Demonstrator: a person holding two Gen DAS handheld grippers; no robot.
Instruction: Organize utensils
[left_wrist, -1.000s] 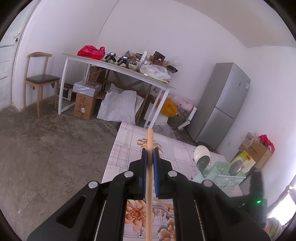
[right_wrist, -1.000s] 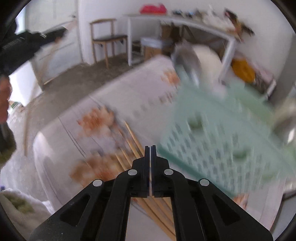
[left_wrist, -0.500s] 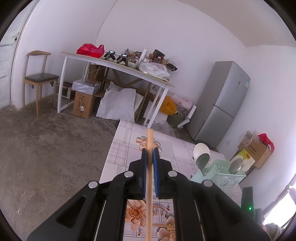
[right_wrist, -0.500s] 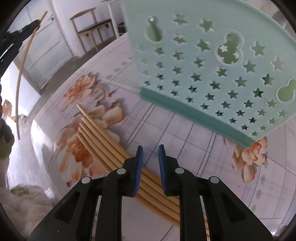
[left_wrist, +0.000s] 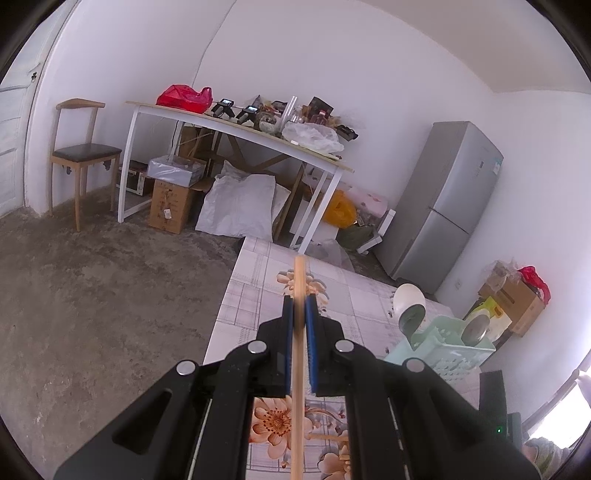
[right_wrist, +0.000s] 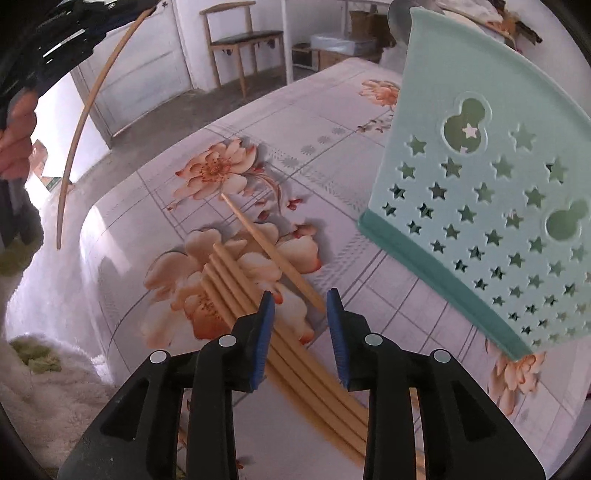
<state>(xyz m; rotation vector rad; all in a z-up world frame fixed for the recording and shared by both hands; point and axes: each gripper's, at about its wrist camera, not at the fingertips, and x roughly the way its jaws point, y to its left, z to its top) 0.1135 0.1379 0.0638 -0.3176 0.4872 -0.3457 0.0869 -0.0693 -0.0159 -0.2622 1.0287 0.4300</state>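
The left gripper (left_wrist: 300, 325) has its blue-padded jaws clamped on a single slim wooden chopstick (left_wrist: 298, 354), pale, smooth and round in section; its tip pokes out past the jaws above the worktop (left_wrist: 255, 280). From the right wrist view the same stick appears as a thin arc at the upper left, with the person's hand (right_wrist: 14, 144) wrapped around the gripper's handle.

The right gripper (right_wrist: 300, 312) has just been opening; its jaws stand partly apart and press on nothing. Directly beneath and between them lies a bundle of chopsticks (right_wrist: 236, 280), about four of them side by side and touching, all the same light tan wood. One more chopstick (right_wrist: 271, 253) lies loose just beside the bundle, angled across it with its tapered end nearest the jaws.

The worktop wears a glossy cloth printed with pale grid lines and large peach-coloured flowers. On it stands a mint-green plastic utensil basket (right_wrist: 480, 199), its wall pierced with rows of star-shaped holes and two gourd-shaped cut-outs, with a darker green band at the base. In the left wrist view two metal spoon bowls (left_wrist: 412, 319) and a white rounded ladle head (left_wrist: 408, 297) stick up from the basket.
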